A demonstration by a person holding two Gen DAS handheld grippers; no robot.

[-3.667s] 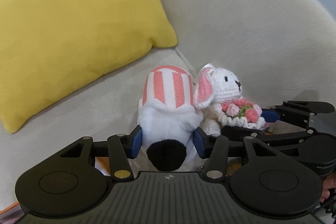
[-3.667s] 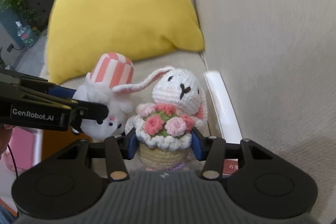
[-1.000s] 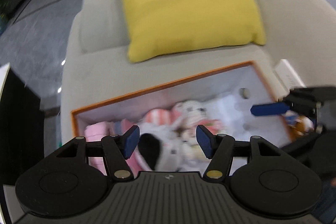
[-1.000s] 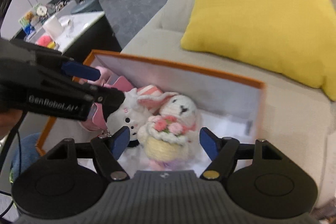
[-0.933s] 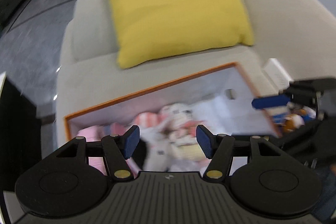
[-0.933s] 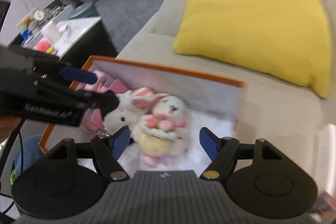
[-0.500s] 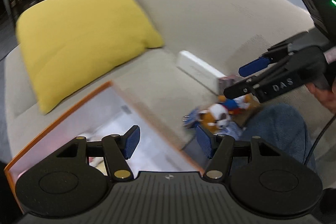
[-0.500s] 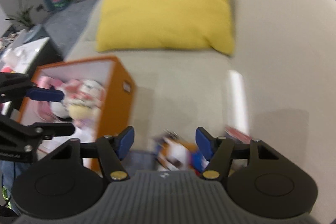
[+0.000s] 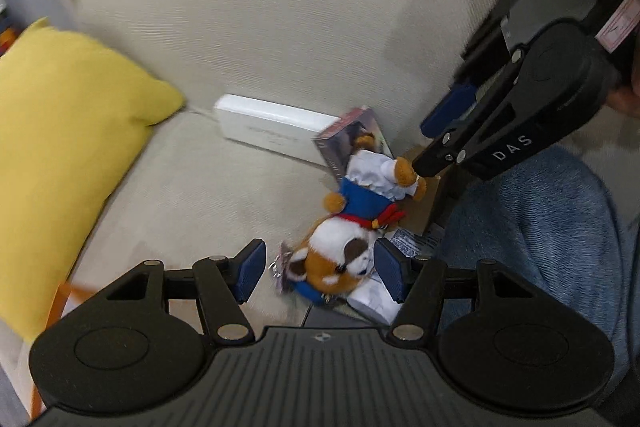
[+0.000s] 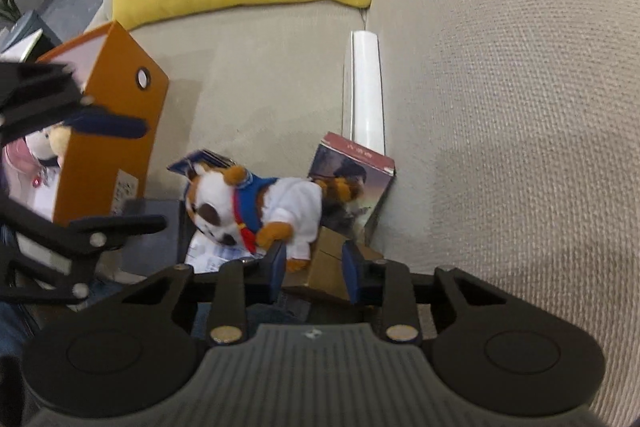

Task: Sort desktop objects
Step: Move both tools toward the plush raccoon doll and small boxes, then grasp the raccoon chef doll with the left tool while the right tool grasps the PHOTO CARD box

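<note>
**Ana:** What do you have in view, left to right?

**Me:** A yellow cushion [image 9: 68,131] leans at the left of a beige sofa [image 9: 280,7]. An orange box [image 10: 116,115] stands on the seat. Right of it a long white box [image 9: 272,127] lies in the seat crease, with a picture-covered book [image 10: 352,179] propped at its end. In front of the book lies a plush red panda [image 9: 360,211] in a blue and white sailor suit. A person's leg in jeans [image 9: 540,227] fills the right edge.

**Ana:** And the grippers?

**Me:** My left gripper [image 9: 320,273] is spread wide, its pads either side of the panda's head and clear of it. My right gripper [image 10: 313,263] has just been closing and is narrow now. The panda's hind paw and white hem sit between the jaws, over brown cardboard [image 10: 326,259]. I cannot tell whether the pads actually pinch.

**Ana:** How will the panda handle?

**Me:** I judge it light, soft and squashy, with nothing to break. I'd take the head or torso, since a paw may slip out.

**Ana:** What is unclear?

**Me:** Papers under the panda are half covered. The orange box's contents are cut off, with only pale plush showing. Motion blur hides the book's print.
</note>
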